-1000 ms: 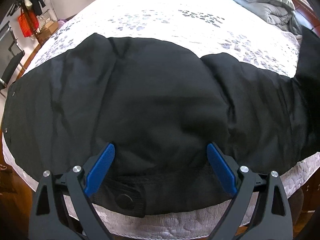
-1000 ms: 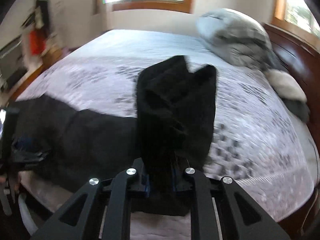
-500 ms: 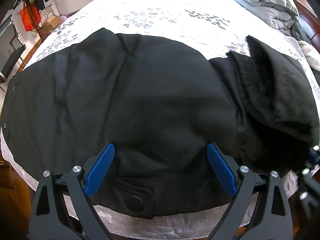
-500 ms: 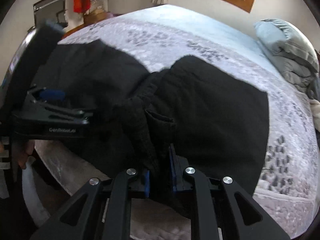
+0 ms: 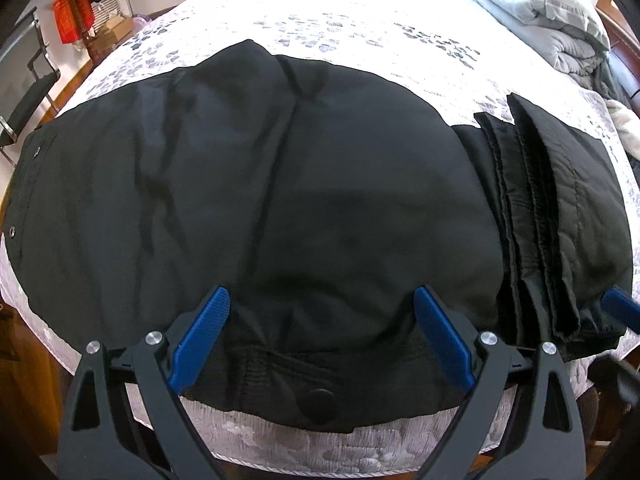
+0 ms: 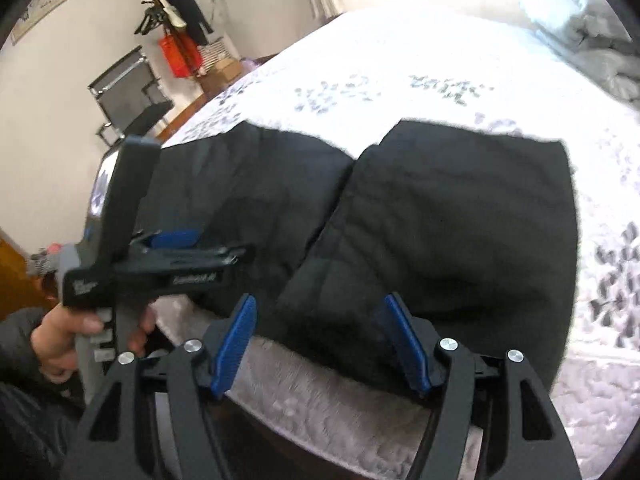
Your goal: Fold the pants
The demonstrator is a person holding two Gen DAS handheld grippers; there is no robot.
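Black pants (image 5: 280, 200) lie spread across the near edge of the bed, waistband and button (image 5: 320, 400) toward me. The leg ends (image 5: 560, 220) are folded back and rest on the pants at the right. My left gripper (image 5: 322, 336) hangs open just above the waistband with nothing pinched. My right gripper (image 6: 320, 344) has its jaws opening at the near edge of the folded leg part (image 6: 440, 240), and its pads are clear of the cloth. In the right wrist view, a hand (image 6: 60, 340) holds the left gripper (image 6: 172, 256) over the pants at the left.
The white patterned bedspread (image 5: 360, 32) stretches beyond the pants. A grey duvet and pillow (image 5: 560, 12) sit at the far right. A chair (image 6: 128, 96), a coat stand with a red bag (image 6: 176, 52) and a box stand left of the bed. The bed edge (image 6: 320, 408) runs just below the grippers.
The right gripper carried the leg ends left and down onto the spread pants, then its jaws opened and let the cloth go. The left gripper stayed open and shifted slightly.
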